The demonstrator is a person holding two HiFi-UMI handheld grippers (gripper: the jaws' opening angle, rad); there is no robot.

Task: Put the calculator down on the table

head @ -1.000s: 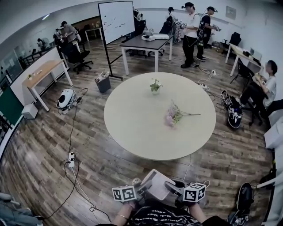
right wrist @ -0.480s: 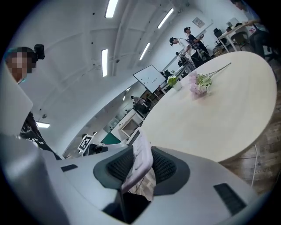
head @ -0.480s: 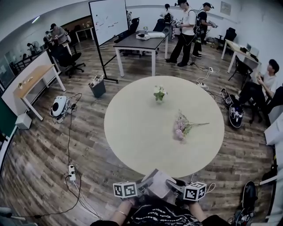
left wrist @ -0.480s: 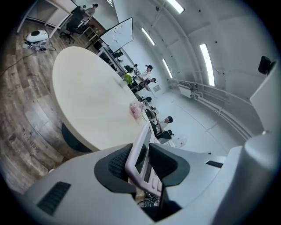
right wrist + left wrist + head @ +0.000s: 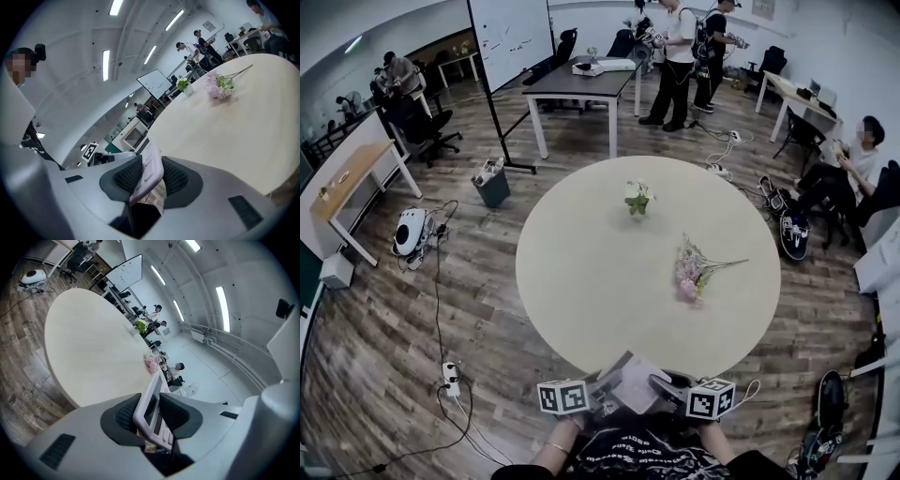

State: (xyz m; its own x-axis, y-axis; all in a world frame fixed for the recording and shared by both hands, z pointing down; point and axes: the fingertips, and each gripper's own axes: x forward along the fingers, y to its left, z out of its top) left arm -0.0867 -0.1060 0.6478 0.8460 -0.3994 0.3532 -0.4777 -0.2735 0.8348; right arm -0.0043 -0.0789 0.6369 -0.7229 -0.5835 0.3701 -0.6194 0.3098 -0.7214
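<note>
Flooring (image 5: pixel 384 309) of wood planks filled most of what we saw from the head view, with cables and a power strip (image 5: pixel 450 377) lying on it. On it stood the round, pale counter (image 5: pixel 581 281). Beyond that were a dark rectangular counter (image 5: pixel 581 84) and a whiteboard (image 5: pixel 511 33) on a stand. People stood at the far end of the room, and one sat at the right.

At the round counter's near rim we held the calculator (image 5: pixel 630 380) in the air between both tools, tilted and not resting on the surface. We could not tell whether it reached over the rim. The left tool (image 5: pixel 602 401) was clenched on the calculator's left edge, its dark ribbed pads pressing on both faces, with the display and keys showing in the left gripper view. The right tool (image 5: pixel 668 386) gripped the opposite edge in the same way.

Out on the round counter lay a bouquet of pink flowers (image 5: pixel 694 272), stems pointing right. Well apart from it, a small vase of greenery (image 5: pixel 637 197) stood upright.
</note>
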